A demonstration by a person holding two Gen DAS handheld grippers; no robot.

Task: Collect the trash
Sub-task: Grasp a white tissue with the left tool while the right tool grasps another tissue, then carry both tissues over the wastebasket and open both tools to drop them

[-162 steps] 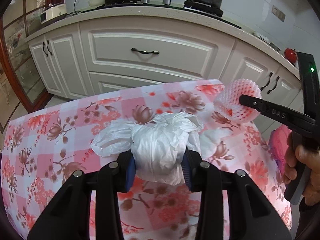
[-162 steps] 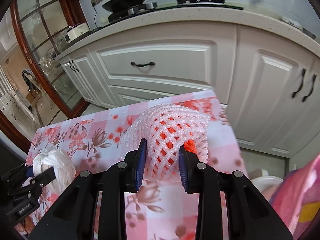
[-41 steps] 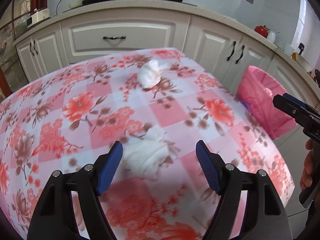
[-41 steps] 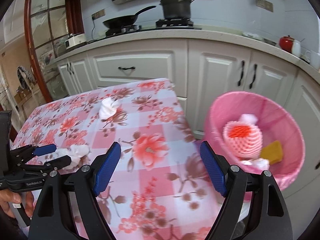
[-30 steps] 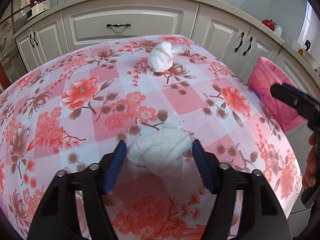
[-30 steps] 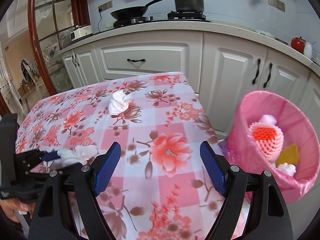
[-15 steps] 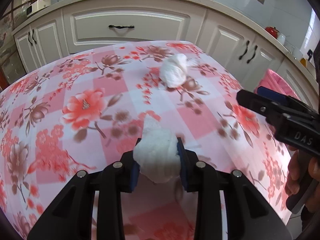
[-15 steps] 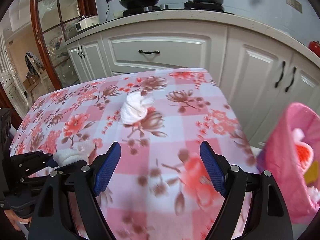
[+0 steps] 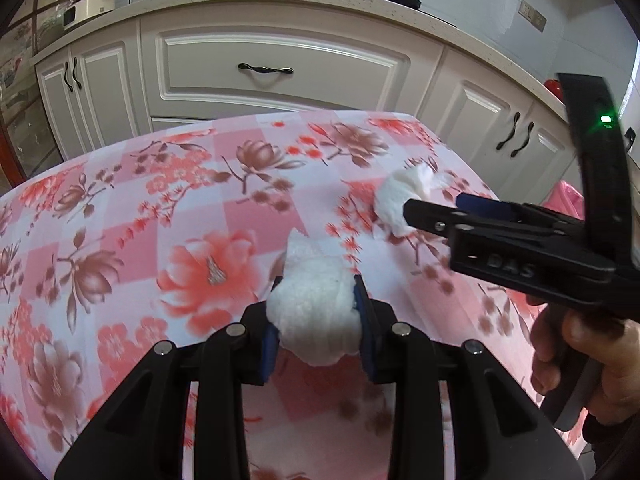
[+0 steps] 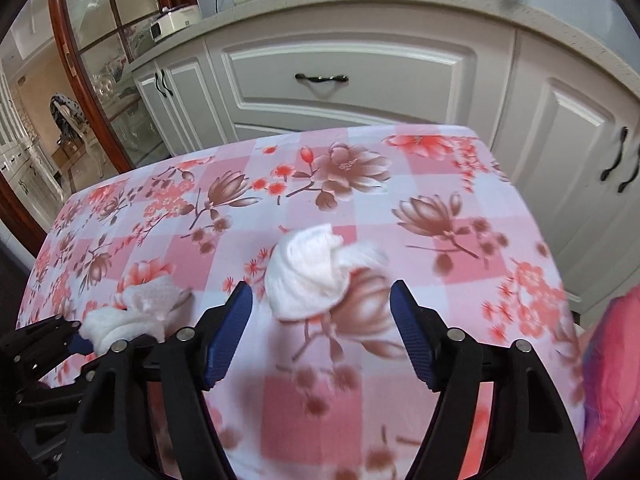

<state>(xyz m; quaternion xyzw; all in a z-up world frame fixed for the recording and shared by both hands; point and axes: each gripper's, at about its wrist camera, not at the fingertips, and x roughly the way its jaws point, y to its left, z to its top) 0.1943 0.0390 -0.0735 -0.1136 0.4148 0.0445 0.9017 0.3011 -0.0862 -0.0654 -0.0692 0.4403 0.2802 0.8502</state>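
Observation:
My left gripper (image 9: 316,312) is shut on a crumpled white paper wad (image 9: 314,312), held just above the floral tablecloth (image 9: 120,216); the wad also shows in the right wrist view (image 10: 124,316). A second white crumpled wad (image 10: 308,272) lies on the cloth. My right gripper (image 10: 320,320) is open, its blue pads either side of this wad and just short of it. In the left wrist view the right gripper (image 9: 448,208) reaches over that wad (image 9: 400,200).
White kitchen cabinets (image 9: 264,72) stand behind the table, with a hob and pans on the counter. A pink trash bag (image 10: 612,380) stands off the table's right edge. A glass-door cabinet (image 10: 92,60) is at the left.
My left gripper closed on the near wad and lifted it. My right gripper moved from the pink bin back over the table to the far wad, staying open.

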